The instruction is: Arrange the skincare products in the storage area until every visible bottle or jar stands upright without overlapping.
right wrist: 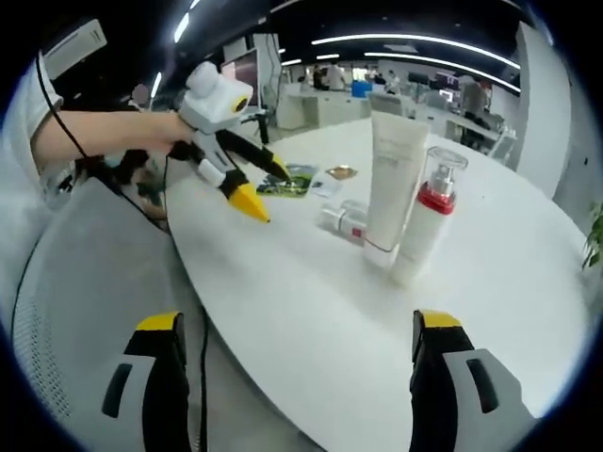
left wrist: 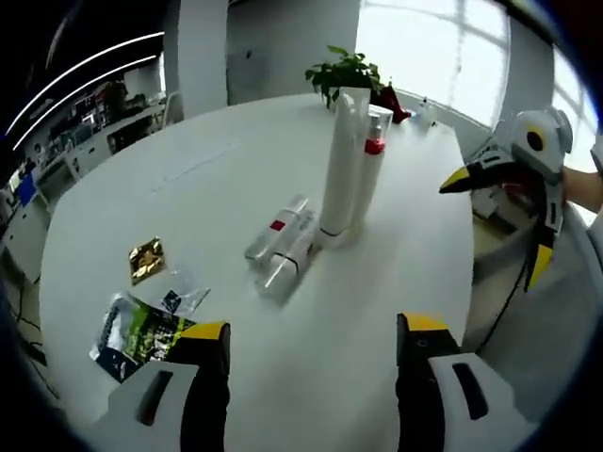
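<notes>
A tall white tube (left wrist: pixel 339 155) and a pump bottle with a red collar (left wrist: pixel 371 169) stand upright side by side near the middle of the round white table (left wrist: pixel 188 179). Just in front of them lie two small clear bottles, one (left wrist: pixel 277 226) with a red label and one (left wrist: pixel 288 263) beside it. My left gripper (left wrist: pixel 313 344) is open and empty, short of the lying bottles. The right gripper (left wrist: pixel 495 224) hangs open off the table's right edge. In the right gripper view the tube (right wrist: pixel 396 174), pump bottle (right wrist: pixel 429 217) and lying bottles (right wrist: pixel 343 219) sit ahead of my open right gripper (right wrist: pixel 297 330); the left gripper (right wrist: pixel 267 188) is held open over the table's edge.
A gold sachet (left wrist: pixel 147 258), a clear packet (left wrist: pixel 185 296) and a green packet (left wrist: pixel 141 334) lie at the table's near left. A potted plant (left wrist: pixel 345 73) stands at the far edge. A grey mesh chair (right wrist: pixel 85 282) sits beside the table.
</notes>
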